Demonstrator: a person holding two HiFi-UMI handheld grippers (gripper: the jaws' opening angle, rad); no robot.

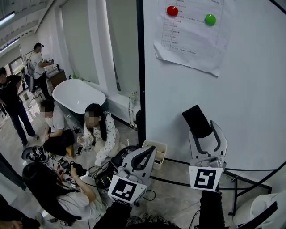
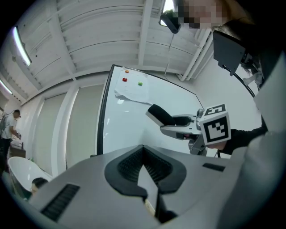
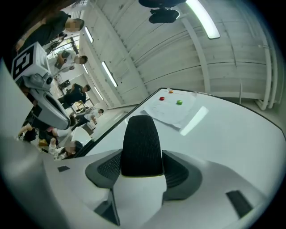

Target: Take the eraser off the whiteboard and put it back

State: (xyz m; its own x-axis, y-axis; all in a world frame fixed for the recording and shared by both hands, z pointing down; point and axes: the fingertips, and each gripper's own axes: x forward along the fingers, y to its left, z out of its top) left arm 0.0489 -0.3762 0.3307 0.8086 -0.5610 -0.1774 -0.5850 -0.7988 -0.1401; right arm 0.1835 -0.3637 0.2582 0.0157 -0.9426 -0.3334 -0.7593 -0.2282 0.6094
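Observation:
My right gripper is shut on the eraser, a white block with a black felt face that sticks out past the jaws. It is held just in front of the whiteboard, low and left of the board's middle; I cannot tell if the felt touches it. In the right gripper view the eraser sits between both pads and points at the whiteboard. My left gripper hangs lower left with its jaws shut and empty. The left gripper view shows its closed pads and the eraser beyond.
A paper sheet hangs on the board under a red magnet and a green magnet. The board's black frame and stand legs run down. People sit on the floor left, by a white tub and cables.

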